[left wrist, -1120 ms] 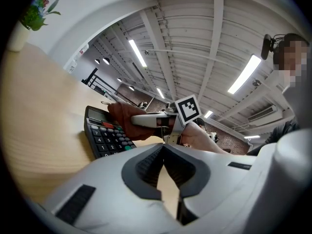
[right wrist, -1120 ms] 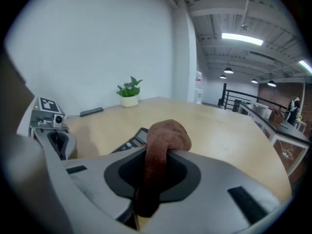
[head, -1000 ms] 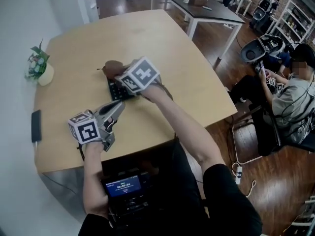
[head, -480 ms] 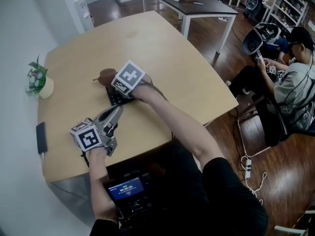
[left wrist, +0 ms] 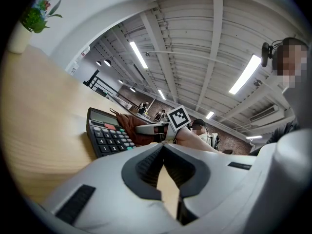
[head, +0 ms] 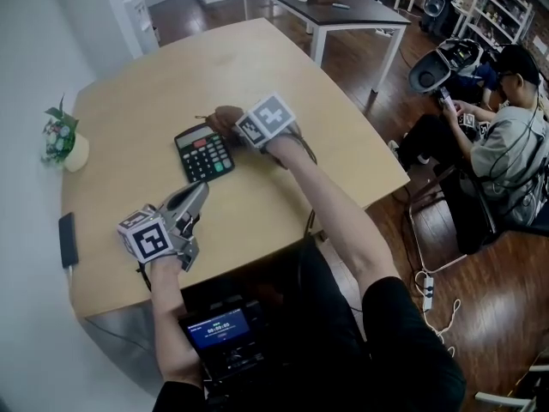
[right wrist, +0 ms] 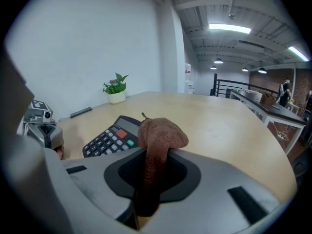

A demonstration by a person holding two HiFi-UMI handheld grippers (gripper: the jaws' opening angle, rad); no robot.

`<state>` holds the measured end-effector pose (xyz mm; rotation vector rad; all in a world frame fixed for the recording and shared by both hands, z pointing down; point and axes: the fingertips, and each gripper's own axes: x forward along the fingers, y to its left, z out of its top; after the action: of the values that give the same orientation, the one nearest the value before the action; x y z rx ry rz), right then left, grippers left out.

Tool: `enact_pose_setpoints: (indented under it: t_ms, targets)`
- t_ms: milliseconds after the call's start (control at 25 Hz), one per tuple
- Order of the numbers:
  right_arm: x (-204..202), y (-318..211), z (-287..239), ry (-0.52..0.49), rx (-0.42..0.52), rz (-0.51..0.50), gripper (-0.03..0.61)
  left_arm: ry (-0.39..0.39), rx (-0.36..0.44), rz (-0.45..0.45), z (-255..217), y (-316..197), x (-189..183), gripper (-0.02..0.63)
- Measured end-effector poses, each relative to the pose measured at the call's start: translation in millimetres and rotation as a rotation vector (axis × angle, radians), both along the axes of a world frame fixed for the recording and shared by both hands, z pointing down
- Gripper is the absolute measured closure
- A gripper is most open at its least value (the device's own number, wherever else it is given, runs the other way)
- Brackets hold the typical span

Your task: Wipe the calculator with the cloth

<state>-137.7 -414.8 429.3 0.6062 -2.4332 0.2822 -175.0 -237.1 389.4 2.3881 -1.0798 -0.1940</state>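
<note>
Clamping brown cloth (right wrist: pixel 163 130), right gripper (right wrist: pixel 155 156) sits by calculator (head: pixel 204 152) upper-right corner, frame centre; left gripper (left wrist: pixel 163 147) closed, empty, lower left.

In the head view, the marker cube on the right gripper (head: pixel 243 125) covers its jaws. Only a brown edge of the cloth (head: pixel 221 117) shows at the cube's upper left. The keys of the calculator (head: pixel 204 153) are too small to read there. In the right gripper view, the cloth hides the calculator's right end, and the cloth's lower end is lost from sight between the jaws. The left gripper (right wrist: pixel 46 133) is cut off at that frame's left edge. A dark flat thing (head: pixel 67 239) at the left edge of the table (head: pixel 154 84) is too small to identify.
</note>
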Motion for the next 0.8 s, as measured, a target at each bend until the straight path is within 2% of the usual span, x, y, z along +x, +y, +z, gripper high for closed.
enact_pose_setpoints:
  t_ms: [120,200,280,400,480,600,680,800]
  targets:
    - [15.5,-5.8,-6.9,-0.028,0.007,0.053,0.518,-0.009,0.001,0.003,0.4,0.3,1.1,0.611]
    - [9.4,1.8,-22.6,-0.072,0.027,0.043,0.518,-0.011,0.002,0.004,-0.3,0.0,1.7,0.611]
    - [-13.1,20.4,-41.2,-0.131,0.036,-0.019,0.518,-0.009,0.002,0.004,-1.5,-0.3,2.0,0.611]
    - [-66.9,58.7,-56.3,-0.192,0.023,-0.162,0.518,-0.007,0.004,0.002,-0.9,-0.1,-0.4,0.611]
    - [-100.1,78.6,-52.1,-0.171,0.018,-0.242,0.518,-0.003,0.004,-0.001,-0.8,0.3,-1.7,0.611]
    - [-124.7,84.8,-27.9,-0.064,0.02,-0.289,0.518,0.017,0.003,-0.005,-1.7,0.1,-2.3,0.612]
    - [-120.6,78.4,-14.6,-0.024,0.014,-0.273,0.518,0.029,0.001,-0.004,-1.7,0.4,-1.0,0.612]
    - [-96.7,63.7,-11.5,-0.045,-0.01,-0.213,0.517,0.026,0.001,0.0,-3.2,1.0,0.5,0.612]
